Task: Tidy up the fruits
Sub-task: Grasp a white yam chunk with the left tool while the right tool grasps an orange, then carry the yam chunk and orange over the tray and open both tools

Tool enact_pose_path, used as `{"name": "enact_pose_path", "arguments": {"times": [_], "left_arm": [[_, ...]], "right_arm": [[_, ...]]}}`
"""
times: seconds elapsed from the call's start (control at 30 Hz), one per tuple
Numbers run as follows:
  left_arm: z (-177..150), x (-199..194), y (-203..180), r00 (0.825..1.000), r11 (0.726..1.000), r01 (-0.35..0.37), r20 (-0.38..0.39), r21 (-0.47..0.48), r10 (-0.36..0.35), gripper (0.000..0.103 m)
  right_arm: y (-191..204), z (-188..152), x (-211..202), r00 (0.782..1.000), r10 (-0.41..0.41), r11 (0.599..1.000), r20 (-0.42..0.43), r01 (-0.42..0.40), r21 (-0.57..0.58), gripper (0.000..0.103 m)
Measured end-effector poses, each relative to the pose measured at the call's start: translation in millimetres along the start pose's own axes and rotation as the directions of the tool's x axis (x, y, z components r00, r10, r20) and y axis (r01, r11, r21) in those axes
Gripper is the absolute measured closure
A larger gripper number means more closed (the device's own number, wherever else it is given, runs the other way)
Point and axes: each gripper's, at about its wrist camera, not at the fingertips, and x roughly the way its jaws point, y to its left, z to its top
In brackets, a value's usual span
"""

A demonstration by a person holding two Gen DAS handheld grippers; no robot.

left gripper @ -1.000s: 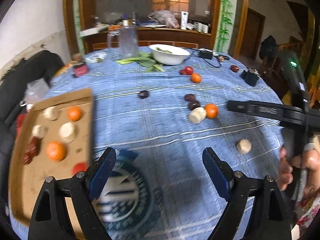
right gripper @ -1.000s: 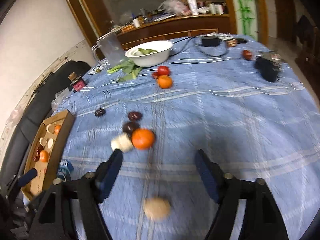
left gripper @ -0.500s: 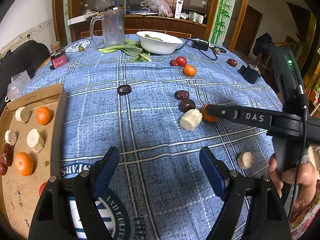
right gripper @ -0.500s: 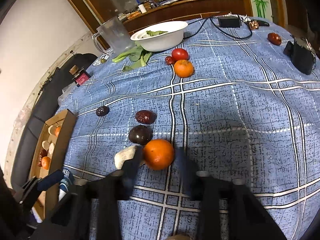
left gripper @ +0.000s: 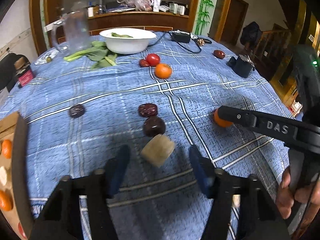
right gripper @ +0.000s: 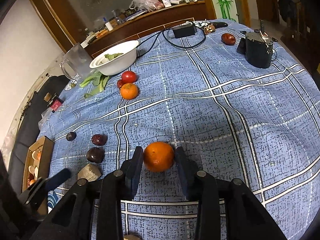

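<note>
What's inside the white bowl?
Green leaves lie inside the white bowl, showing over its rim. Its wall hides whatever is lower down.

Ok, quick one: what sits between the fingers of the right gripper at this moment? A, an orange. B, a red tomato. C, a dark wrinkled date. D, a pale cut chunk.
A: in the right wrist view the right gripper has its pads pressed against both sides of the orange on the blue cloth, while the pale chunk and dark fruit lie off to its left.
</note>
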Motion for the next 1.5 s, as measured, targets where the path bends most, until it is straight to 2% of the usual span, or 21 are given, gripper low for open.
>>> {"name": "enact_pose_path", "arguments": {"times": [0.07,0.13,0.2,0.37,0.47,0.53,0.73,1.0,1.1,1.23,1.3,1.4,1.5], "left_arm": [[-1.3,7.9,1.3,1.000,1.000,0.005,-0.014,-0.004,-0.005,0.056],[-4.3,9.5,2.3,1.000,1.000,0.005,-0.005,-0.001,-0.005,0.060],[-5.3,9.3,1.8,1.000,1.000,-0.010,-0.002,0.009,0.010,0.068],[-9.3,3.9,8.6,1.000,1.000,0.001,0.022,-0.022,0.000,0.068],[-10.9,0.3,13.8,0.999,0.999,0.023,0.037,-0.043,-0.022,0.068],[-10.8,0.6,17.2,0.998,0.997,0.045,0.035,-0.058,-0.043,0.068],[-10.6,2.6,22.9,0.996,0.993,0.082,0.027,-0.089,-0.080,0.068],[-17.4,-9.7,26.1,0.998,0.992,0.058,0.042,-0.116,-0.054,0.068],[-23.9,-32.3,25.5,0.996,0.993,0.033,0.084,-0.113,-0.023,0.068],[-43.9,-72.9,35.7,0.991,0.987,0.056,0.126,-0.151,-0.037,0.068],[-56.2,-90.3,46.8,0.990,0.982,0.066,0.132,-0.177,-0.043,0.068],[-83.9,-124.8,81.2,0.988,0.965,0.066,0.149,-0.255,-0.028,0.068],[-111.1,-156.9,118.0,0.985,0.943,0.024,0.169,-0.333,0.035,0.068]], "right_arm": [[3.1,0.2,3.5,1.000,0.001,1.000,-0.006,-0.001,-0.004,0.059],[7.0,-0.8,7.2,1.000,0.003,1.000,-0.014,-0.004,-0.011,0.045],[11.0,-2.7,9.9,1.000,-0.001,1.000,-0.017,0.000,-0.027,0.044],[29.2,-11.0,13.4,0.999,-0.054,0.992,-0.001,0.053,-0.114,0.044],[30.9,-13.1,13.7,0.996,-0.085,0.988,0.011,0.086,-0.128,0.049],[27.1,-12.2,13.3,0.995,-0.094,0.989,0.014,0.095,-0.115,0.065],[19.6,-10.5,11.6,0.997,-0.068,0.995,0.024,0.069,-0.066,0.067],[19.7,-11.3,10.9,0.997,-0.058,0.996,0.047,0.061,-0.058,0.067],[20.8,-13.3,9.7,0.997,-0.059,0.996,0.057,0.063,-0.059,0.067],[25.3,-17.7,1.9,0.995,-0.057,0.996,0.085,0.063,-0.065,0.067],[33.0,-19.8,-8.4,0.990,-0.062,0.993,0.125,0.073,-0.087,0.067],[48.9,-25.9,-24.5,0.984,-0.067,0.986,0.165,0.090,-0.138,0.067],[70.2,-41.0,-46.5,0.984,-0.017,0.984,0.175,0.048,-0.172,0.066]]}}
